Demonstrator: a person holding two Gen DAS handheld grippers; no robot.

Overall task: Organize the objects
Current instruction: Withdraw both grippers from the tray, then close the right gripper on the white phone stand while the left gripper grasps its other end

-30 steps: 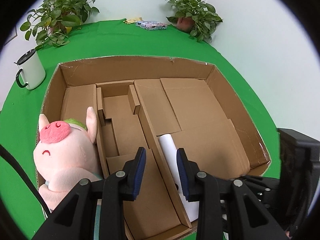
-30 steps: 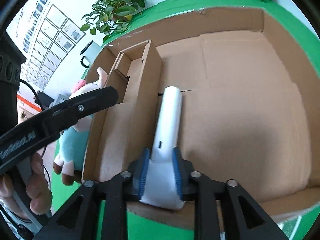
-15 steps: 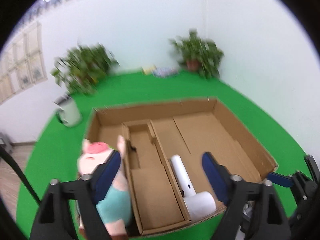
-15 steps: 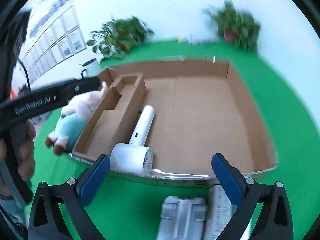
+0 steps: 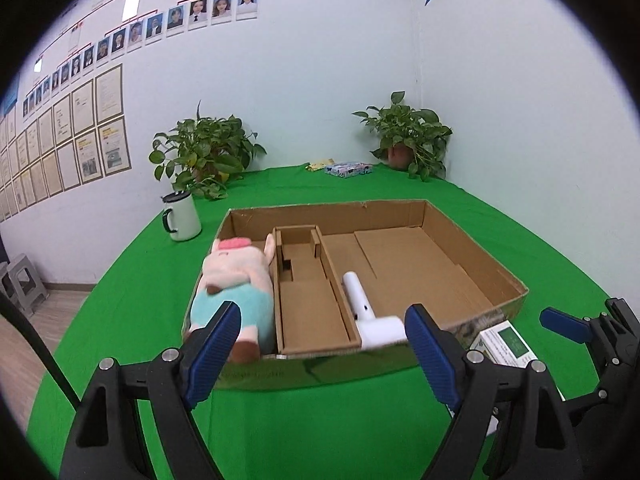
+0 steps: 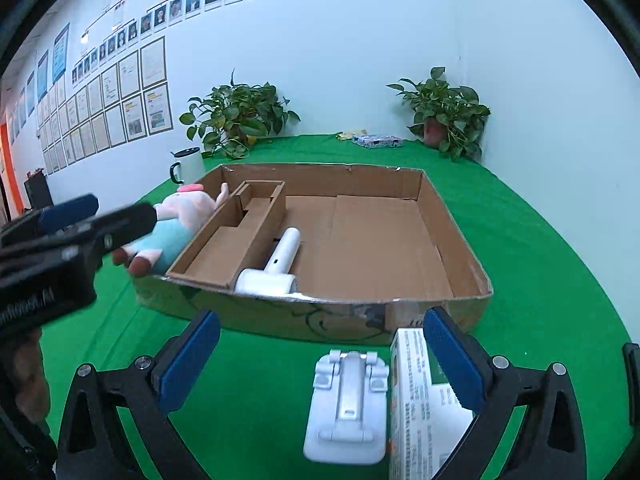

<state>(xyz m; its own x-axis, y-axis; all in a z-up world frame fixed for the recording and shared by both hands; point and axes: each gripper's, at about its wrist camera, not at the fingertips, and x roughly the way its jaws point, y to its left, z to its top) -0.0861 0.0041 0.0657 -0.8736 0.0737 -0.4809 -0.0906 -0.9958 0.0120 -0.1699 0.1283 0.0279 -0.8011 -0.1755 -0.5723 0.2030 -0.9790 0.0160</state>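
Both claws hanging spread & empty in front of cardboard box (image 6: 460, 240) on desk (image 6: 540, 248); plush pig (image 5: 236, 280) & white dryer (image 6: 276, 268) lying inside. Judging next: right claw (image 6: 320, 360) dropping onto white stand (image 6: 348, 404) or carton (image 6: 416, 404) just below, w/ left claw (image 5: 320, 348) idling

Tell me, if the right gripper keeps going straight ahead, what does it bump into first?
Probably the white folding stand lying on the green cloth between the open right gripper and the cardboard box. If it passes above that, the box's near wall comes next. Height is hard to judge.
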